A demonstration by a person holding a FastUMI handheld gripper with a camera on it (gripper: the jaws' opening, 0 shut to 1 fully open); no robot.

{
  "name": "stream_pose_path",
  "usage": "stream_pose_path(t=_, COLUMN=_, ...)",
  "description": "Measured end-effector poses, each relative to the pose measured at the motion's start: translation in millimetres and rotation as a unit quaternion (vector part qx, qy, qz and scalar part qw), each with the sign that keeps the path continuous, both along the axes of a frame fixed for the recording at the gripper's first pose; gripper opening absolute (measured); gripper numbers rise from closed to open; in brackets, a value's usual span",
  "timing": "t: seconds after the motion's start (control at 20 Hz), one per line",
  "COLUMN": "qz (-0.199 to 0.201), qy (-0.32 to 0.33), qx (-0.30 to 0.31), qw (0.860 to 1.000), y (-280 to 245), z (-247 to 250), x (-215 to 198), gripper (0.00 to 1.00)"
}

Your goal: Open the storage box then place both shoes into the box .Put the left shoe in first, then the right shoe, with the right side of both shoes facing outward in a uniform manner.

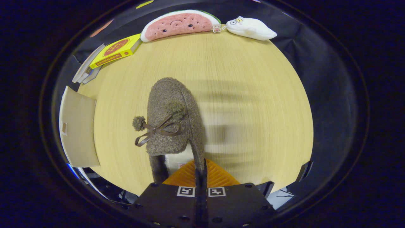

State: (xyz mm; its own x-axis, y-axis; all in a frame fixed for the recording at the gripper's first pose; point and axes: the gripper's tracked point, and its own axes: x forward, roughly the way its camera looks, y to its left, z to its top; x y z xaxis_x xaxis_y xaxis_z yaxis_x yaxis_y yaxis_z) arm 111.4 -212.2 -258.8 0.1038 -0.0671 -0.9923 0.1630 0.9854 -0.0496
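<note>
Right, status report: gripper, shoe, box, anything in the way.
Gripper shut on fuzzy brown bow-tied shoe, pinching its rim, above the wooden table. Beige cardboard box flap to the shoe's left. Path between them clear.

A pale wood-grain desk (246,79) is seen. At its far edge a watermelon plush (178,23) is laid; just right of the plush a white plush (251,28) is set, and left of it a yellow box (115,50).

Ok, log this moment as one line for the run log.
gripper: shut on brown fuzzy shoe rim | shoe: lifted over wooden table | box flap: beside shoe
</note>
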Motion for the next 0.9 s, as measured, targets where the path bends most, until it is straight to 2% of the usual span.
stream_pose_path(t=0.2, qz=0.001, qy=-0.004, qx=0.004, qw=1.000, y=12, z=15, x=-11, gripper=0.01)
stream_pose_path(t=0.35, qz=-0.004, qy=-0.032, qx=0.006, qw=0.999, y=24, z=36, x=-14, gripper=0.01)
stream_pose_path(t=0.55, qz=-0.010, qy=-0.058, qx=0.022, qw=0.998, y=54, z=64, x=-19, gripper=0.01)
stream_pose_path(t=0.75, qz=-0.033, qy=-0.094, qx=0.033, qw=0.994, y=84, z=96, x=-19, gripper=0.01)
stream_pose_path(t=0.9, qz=-0.024, qy=-0.113, qx=0.048, qw=0.992, y=119, z=116, x=-22, gripper=0.01)
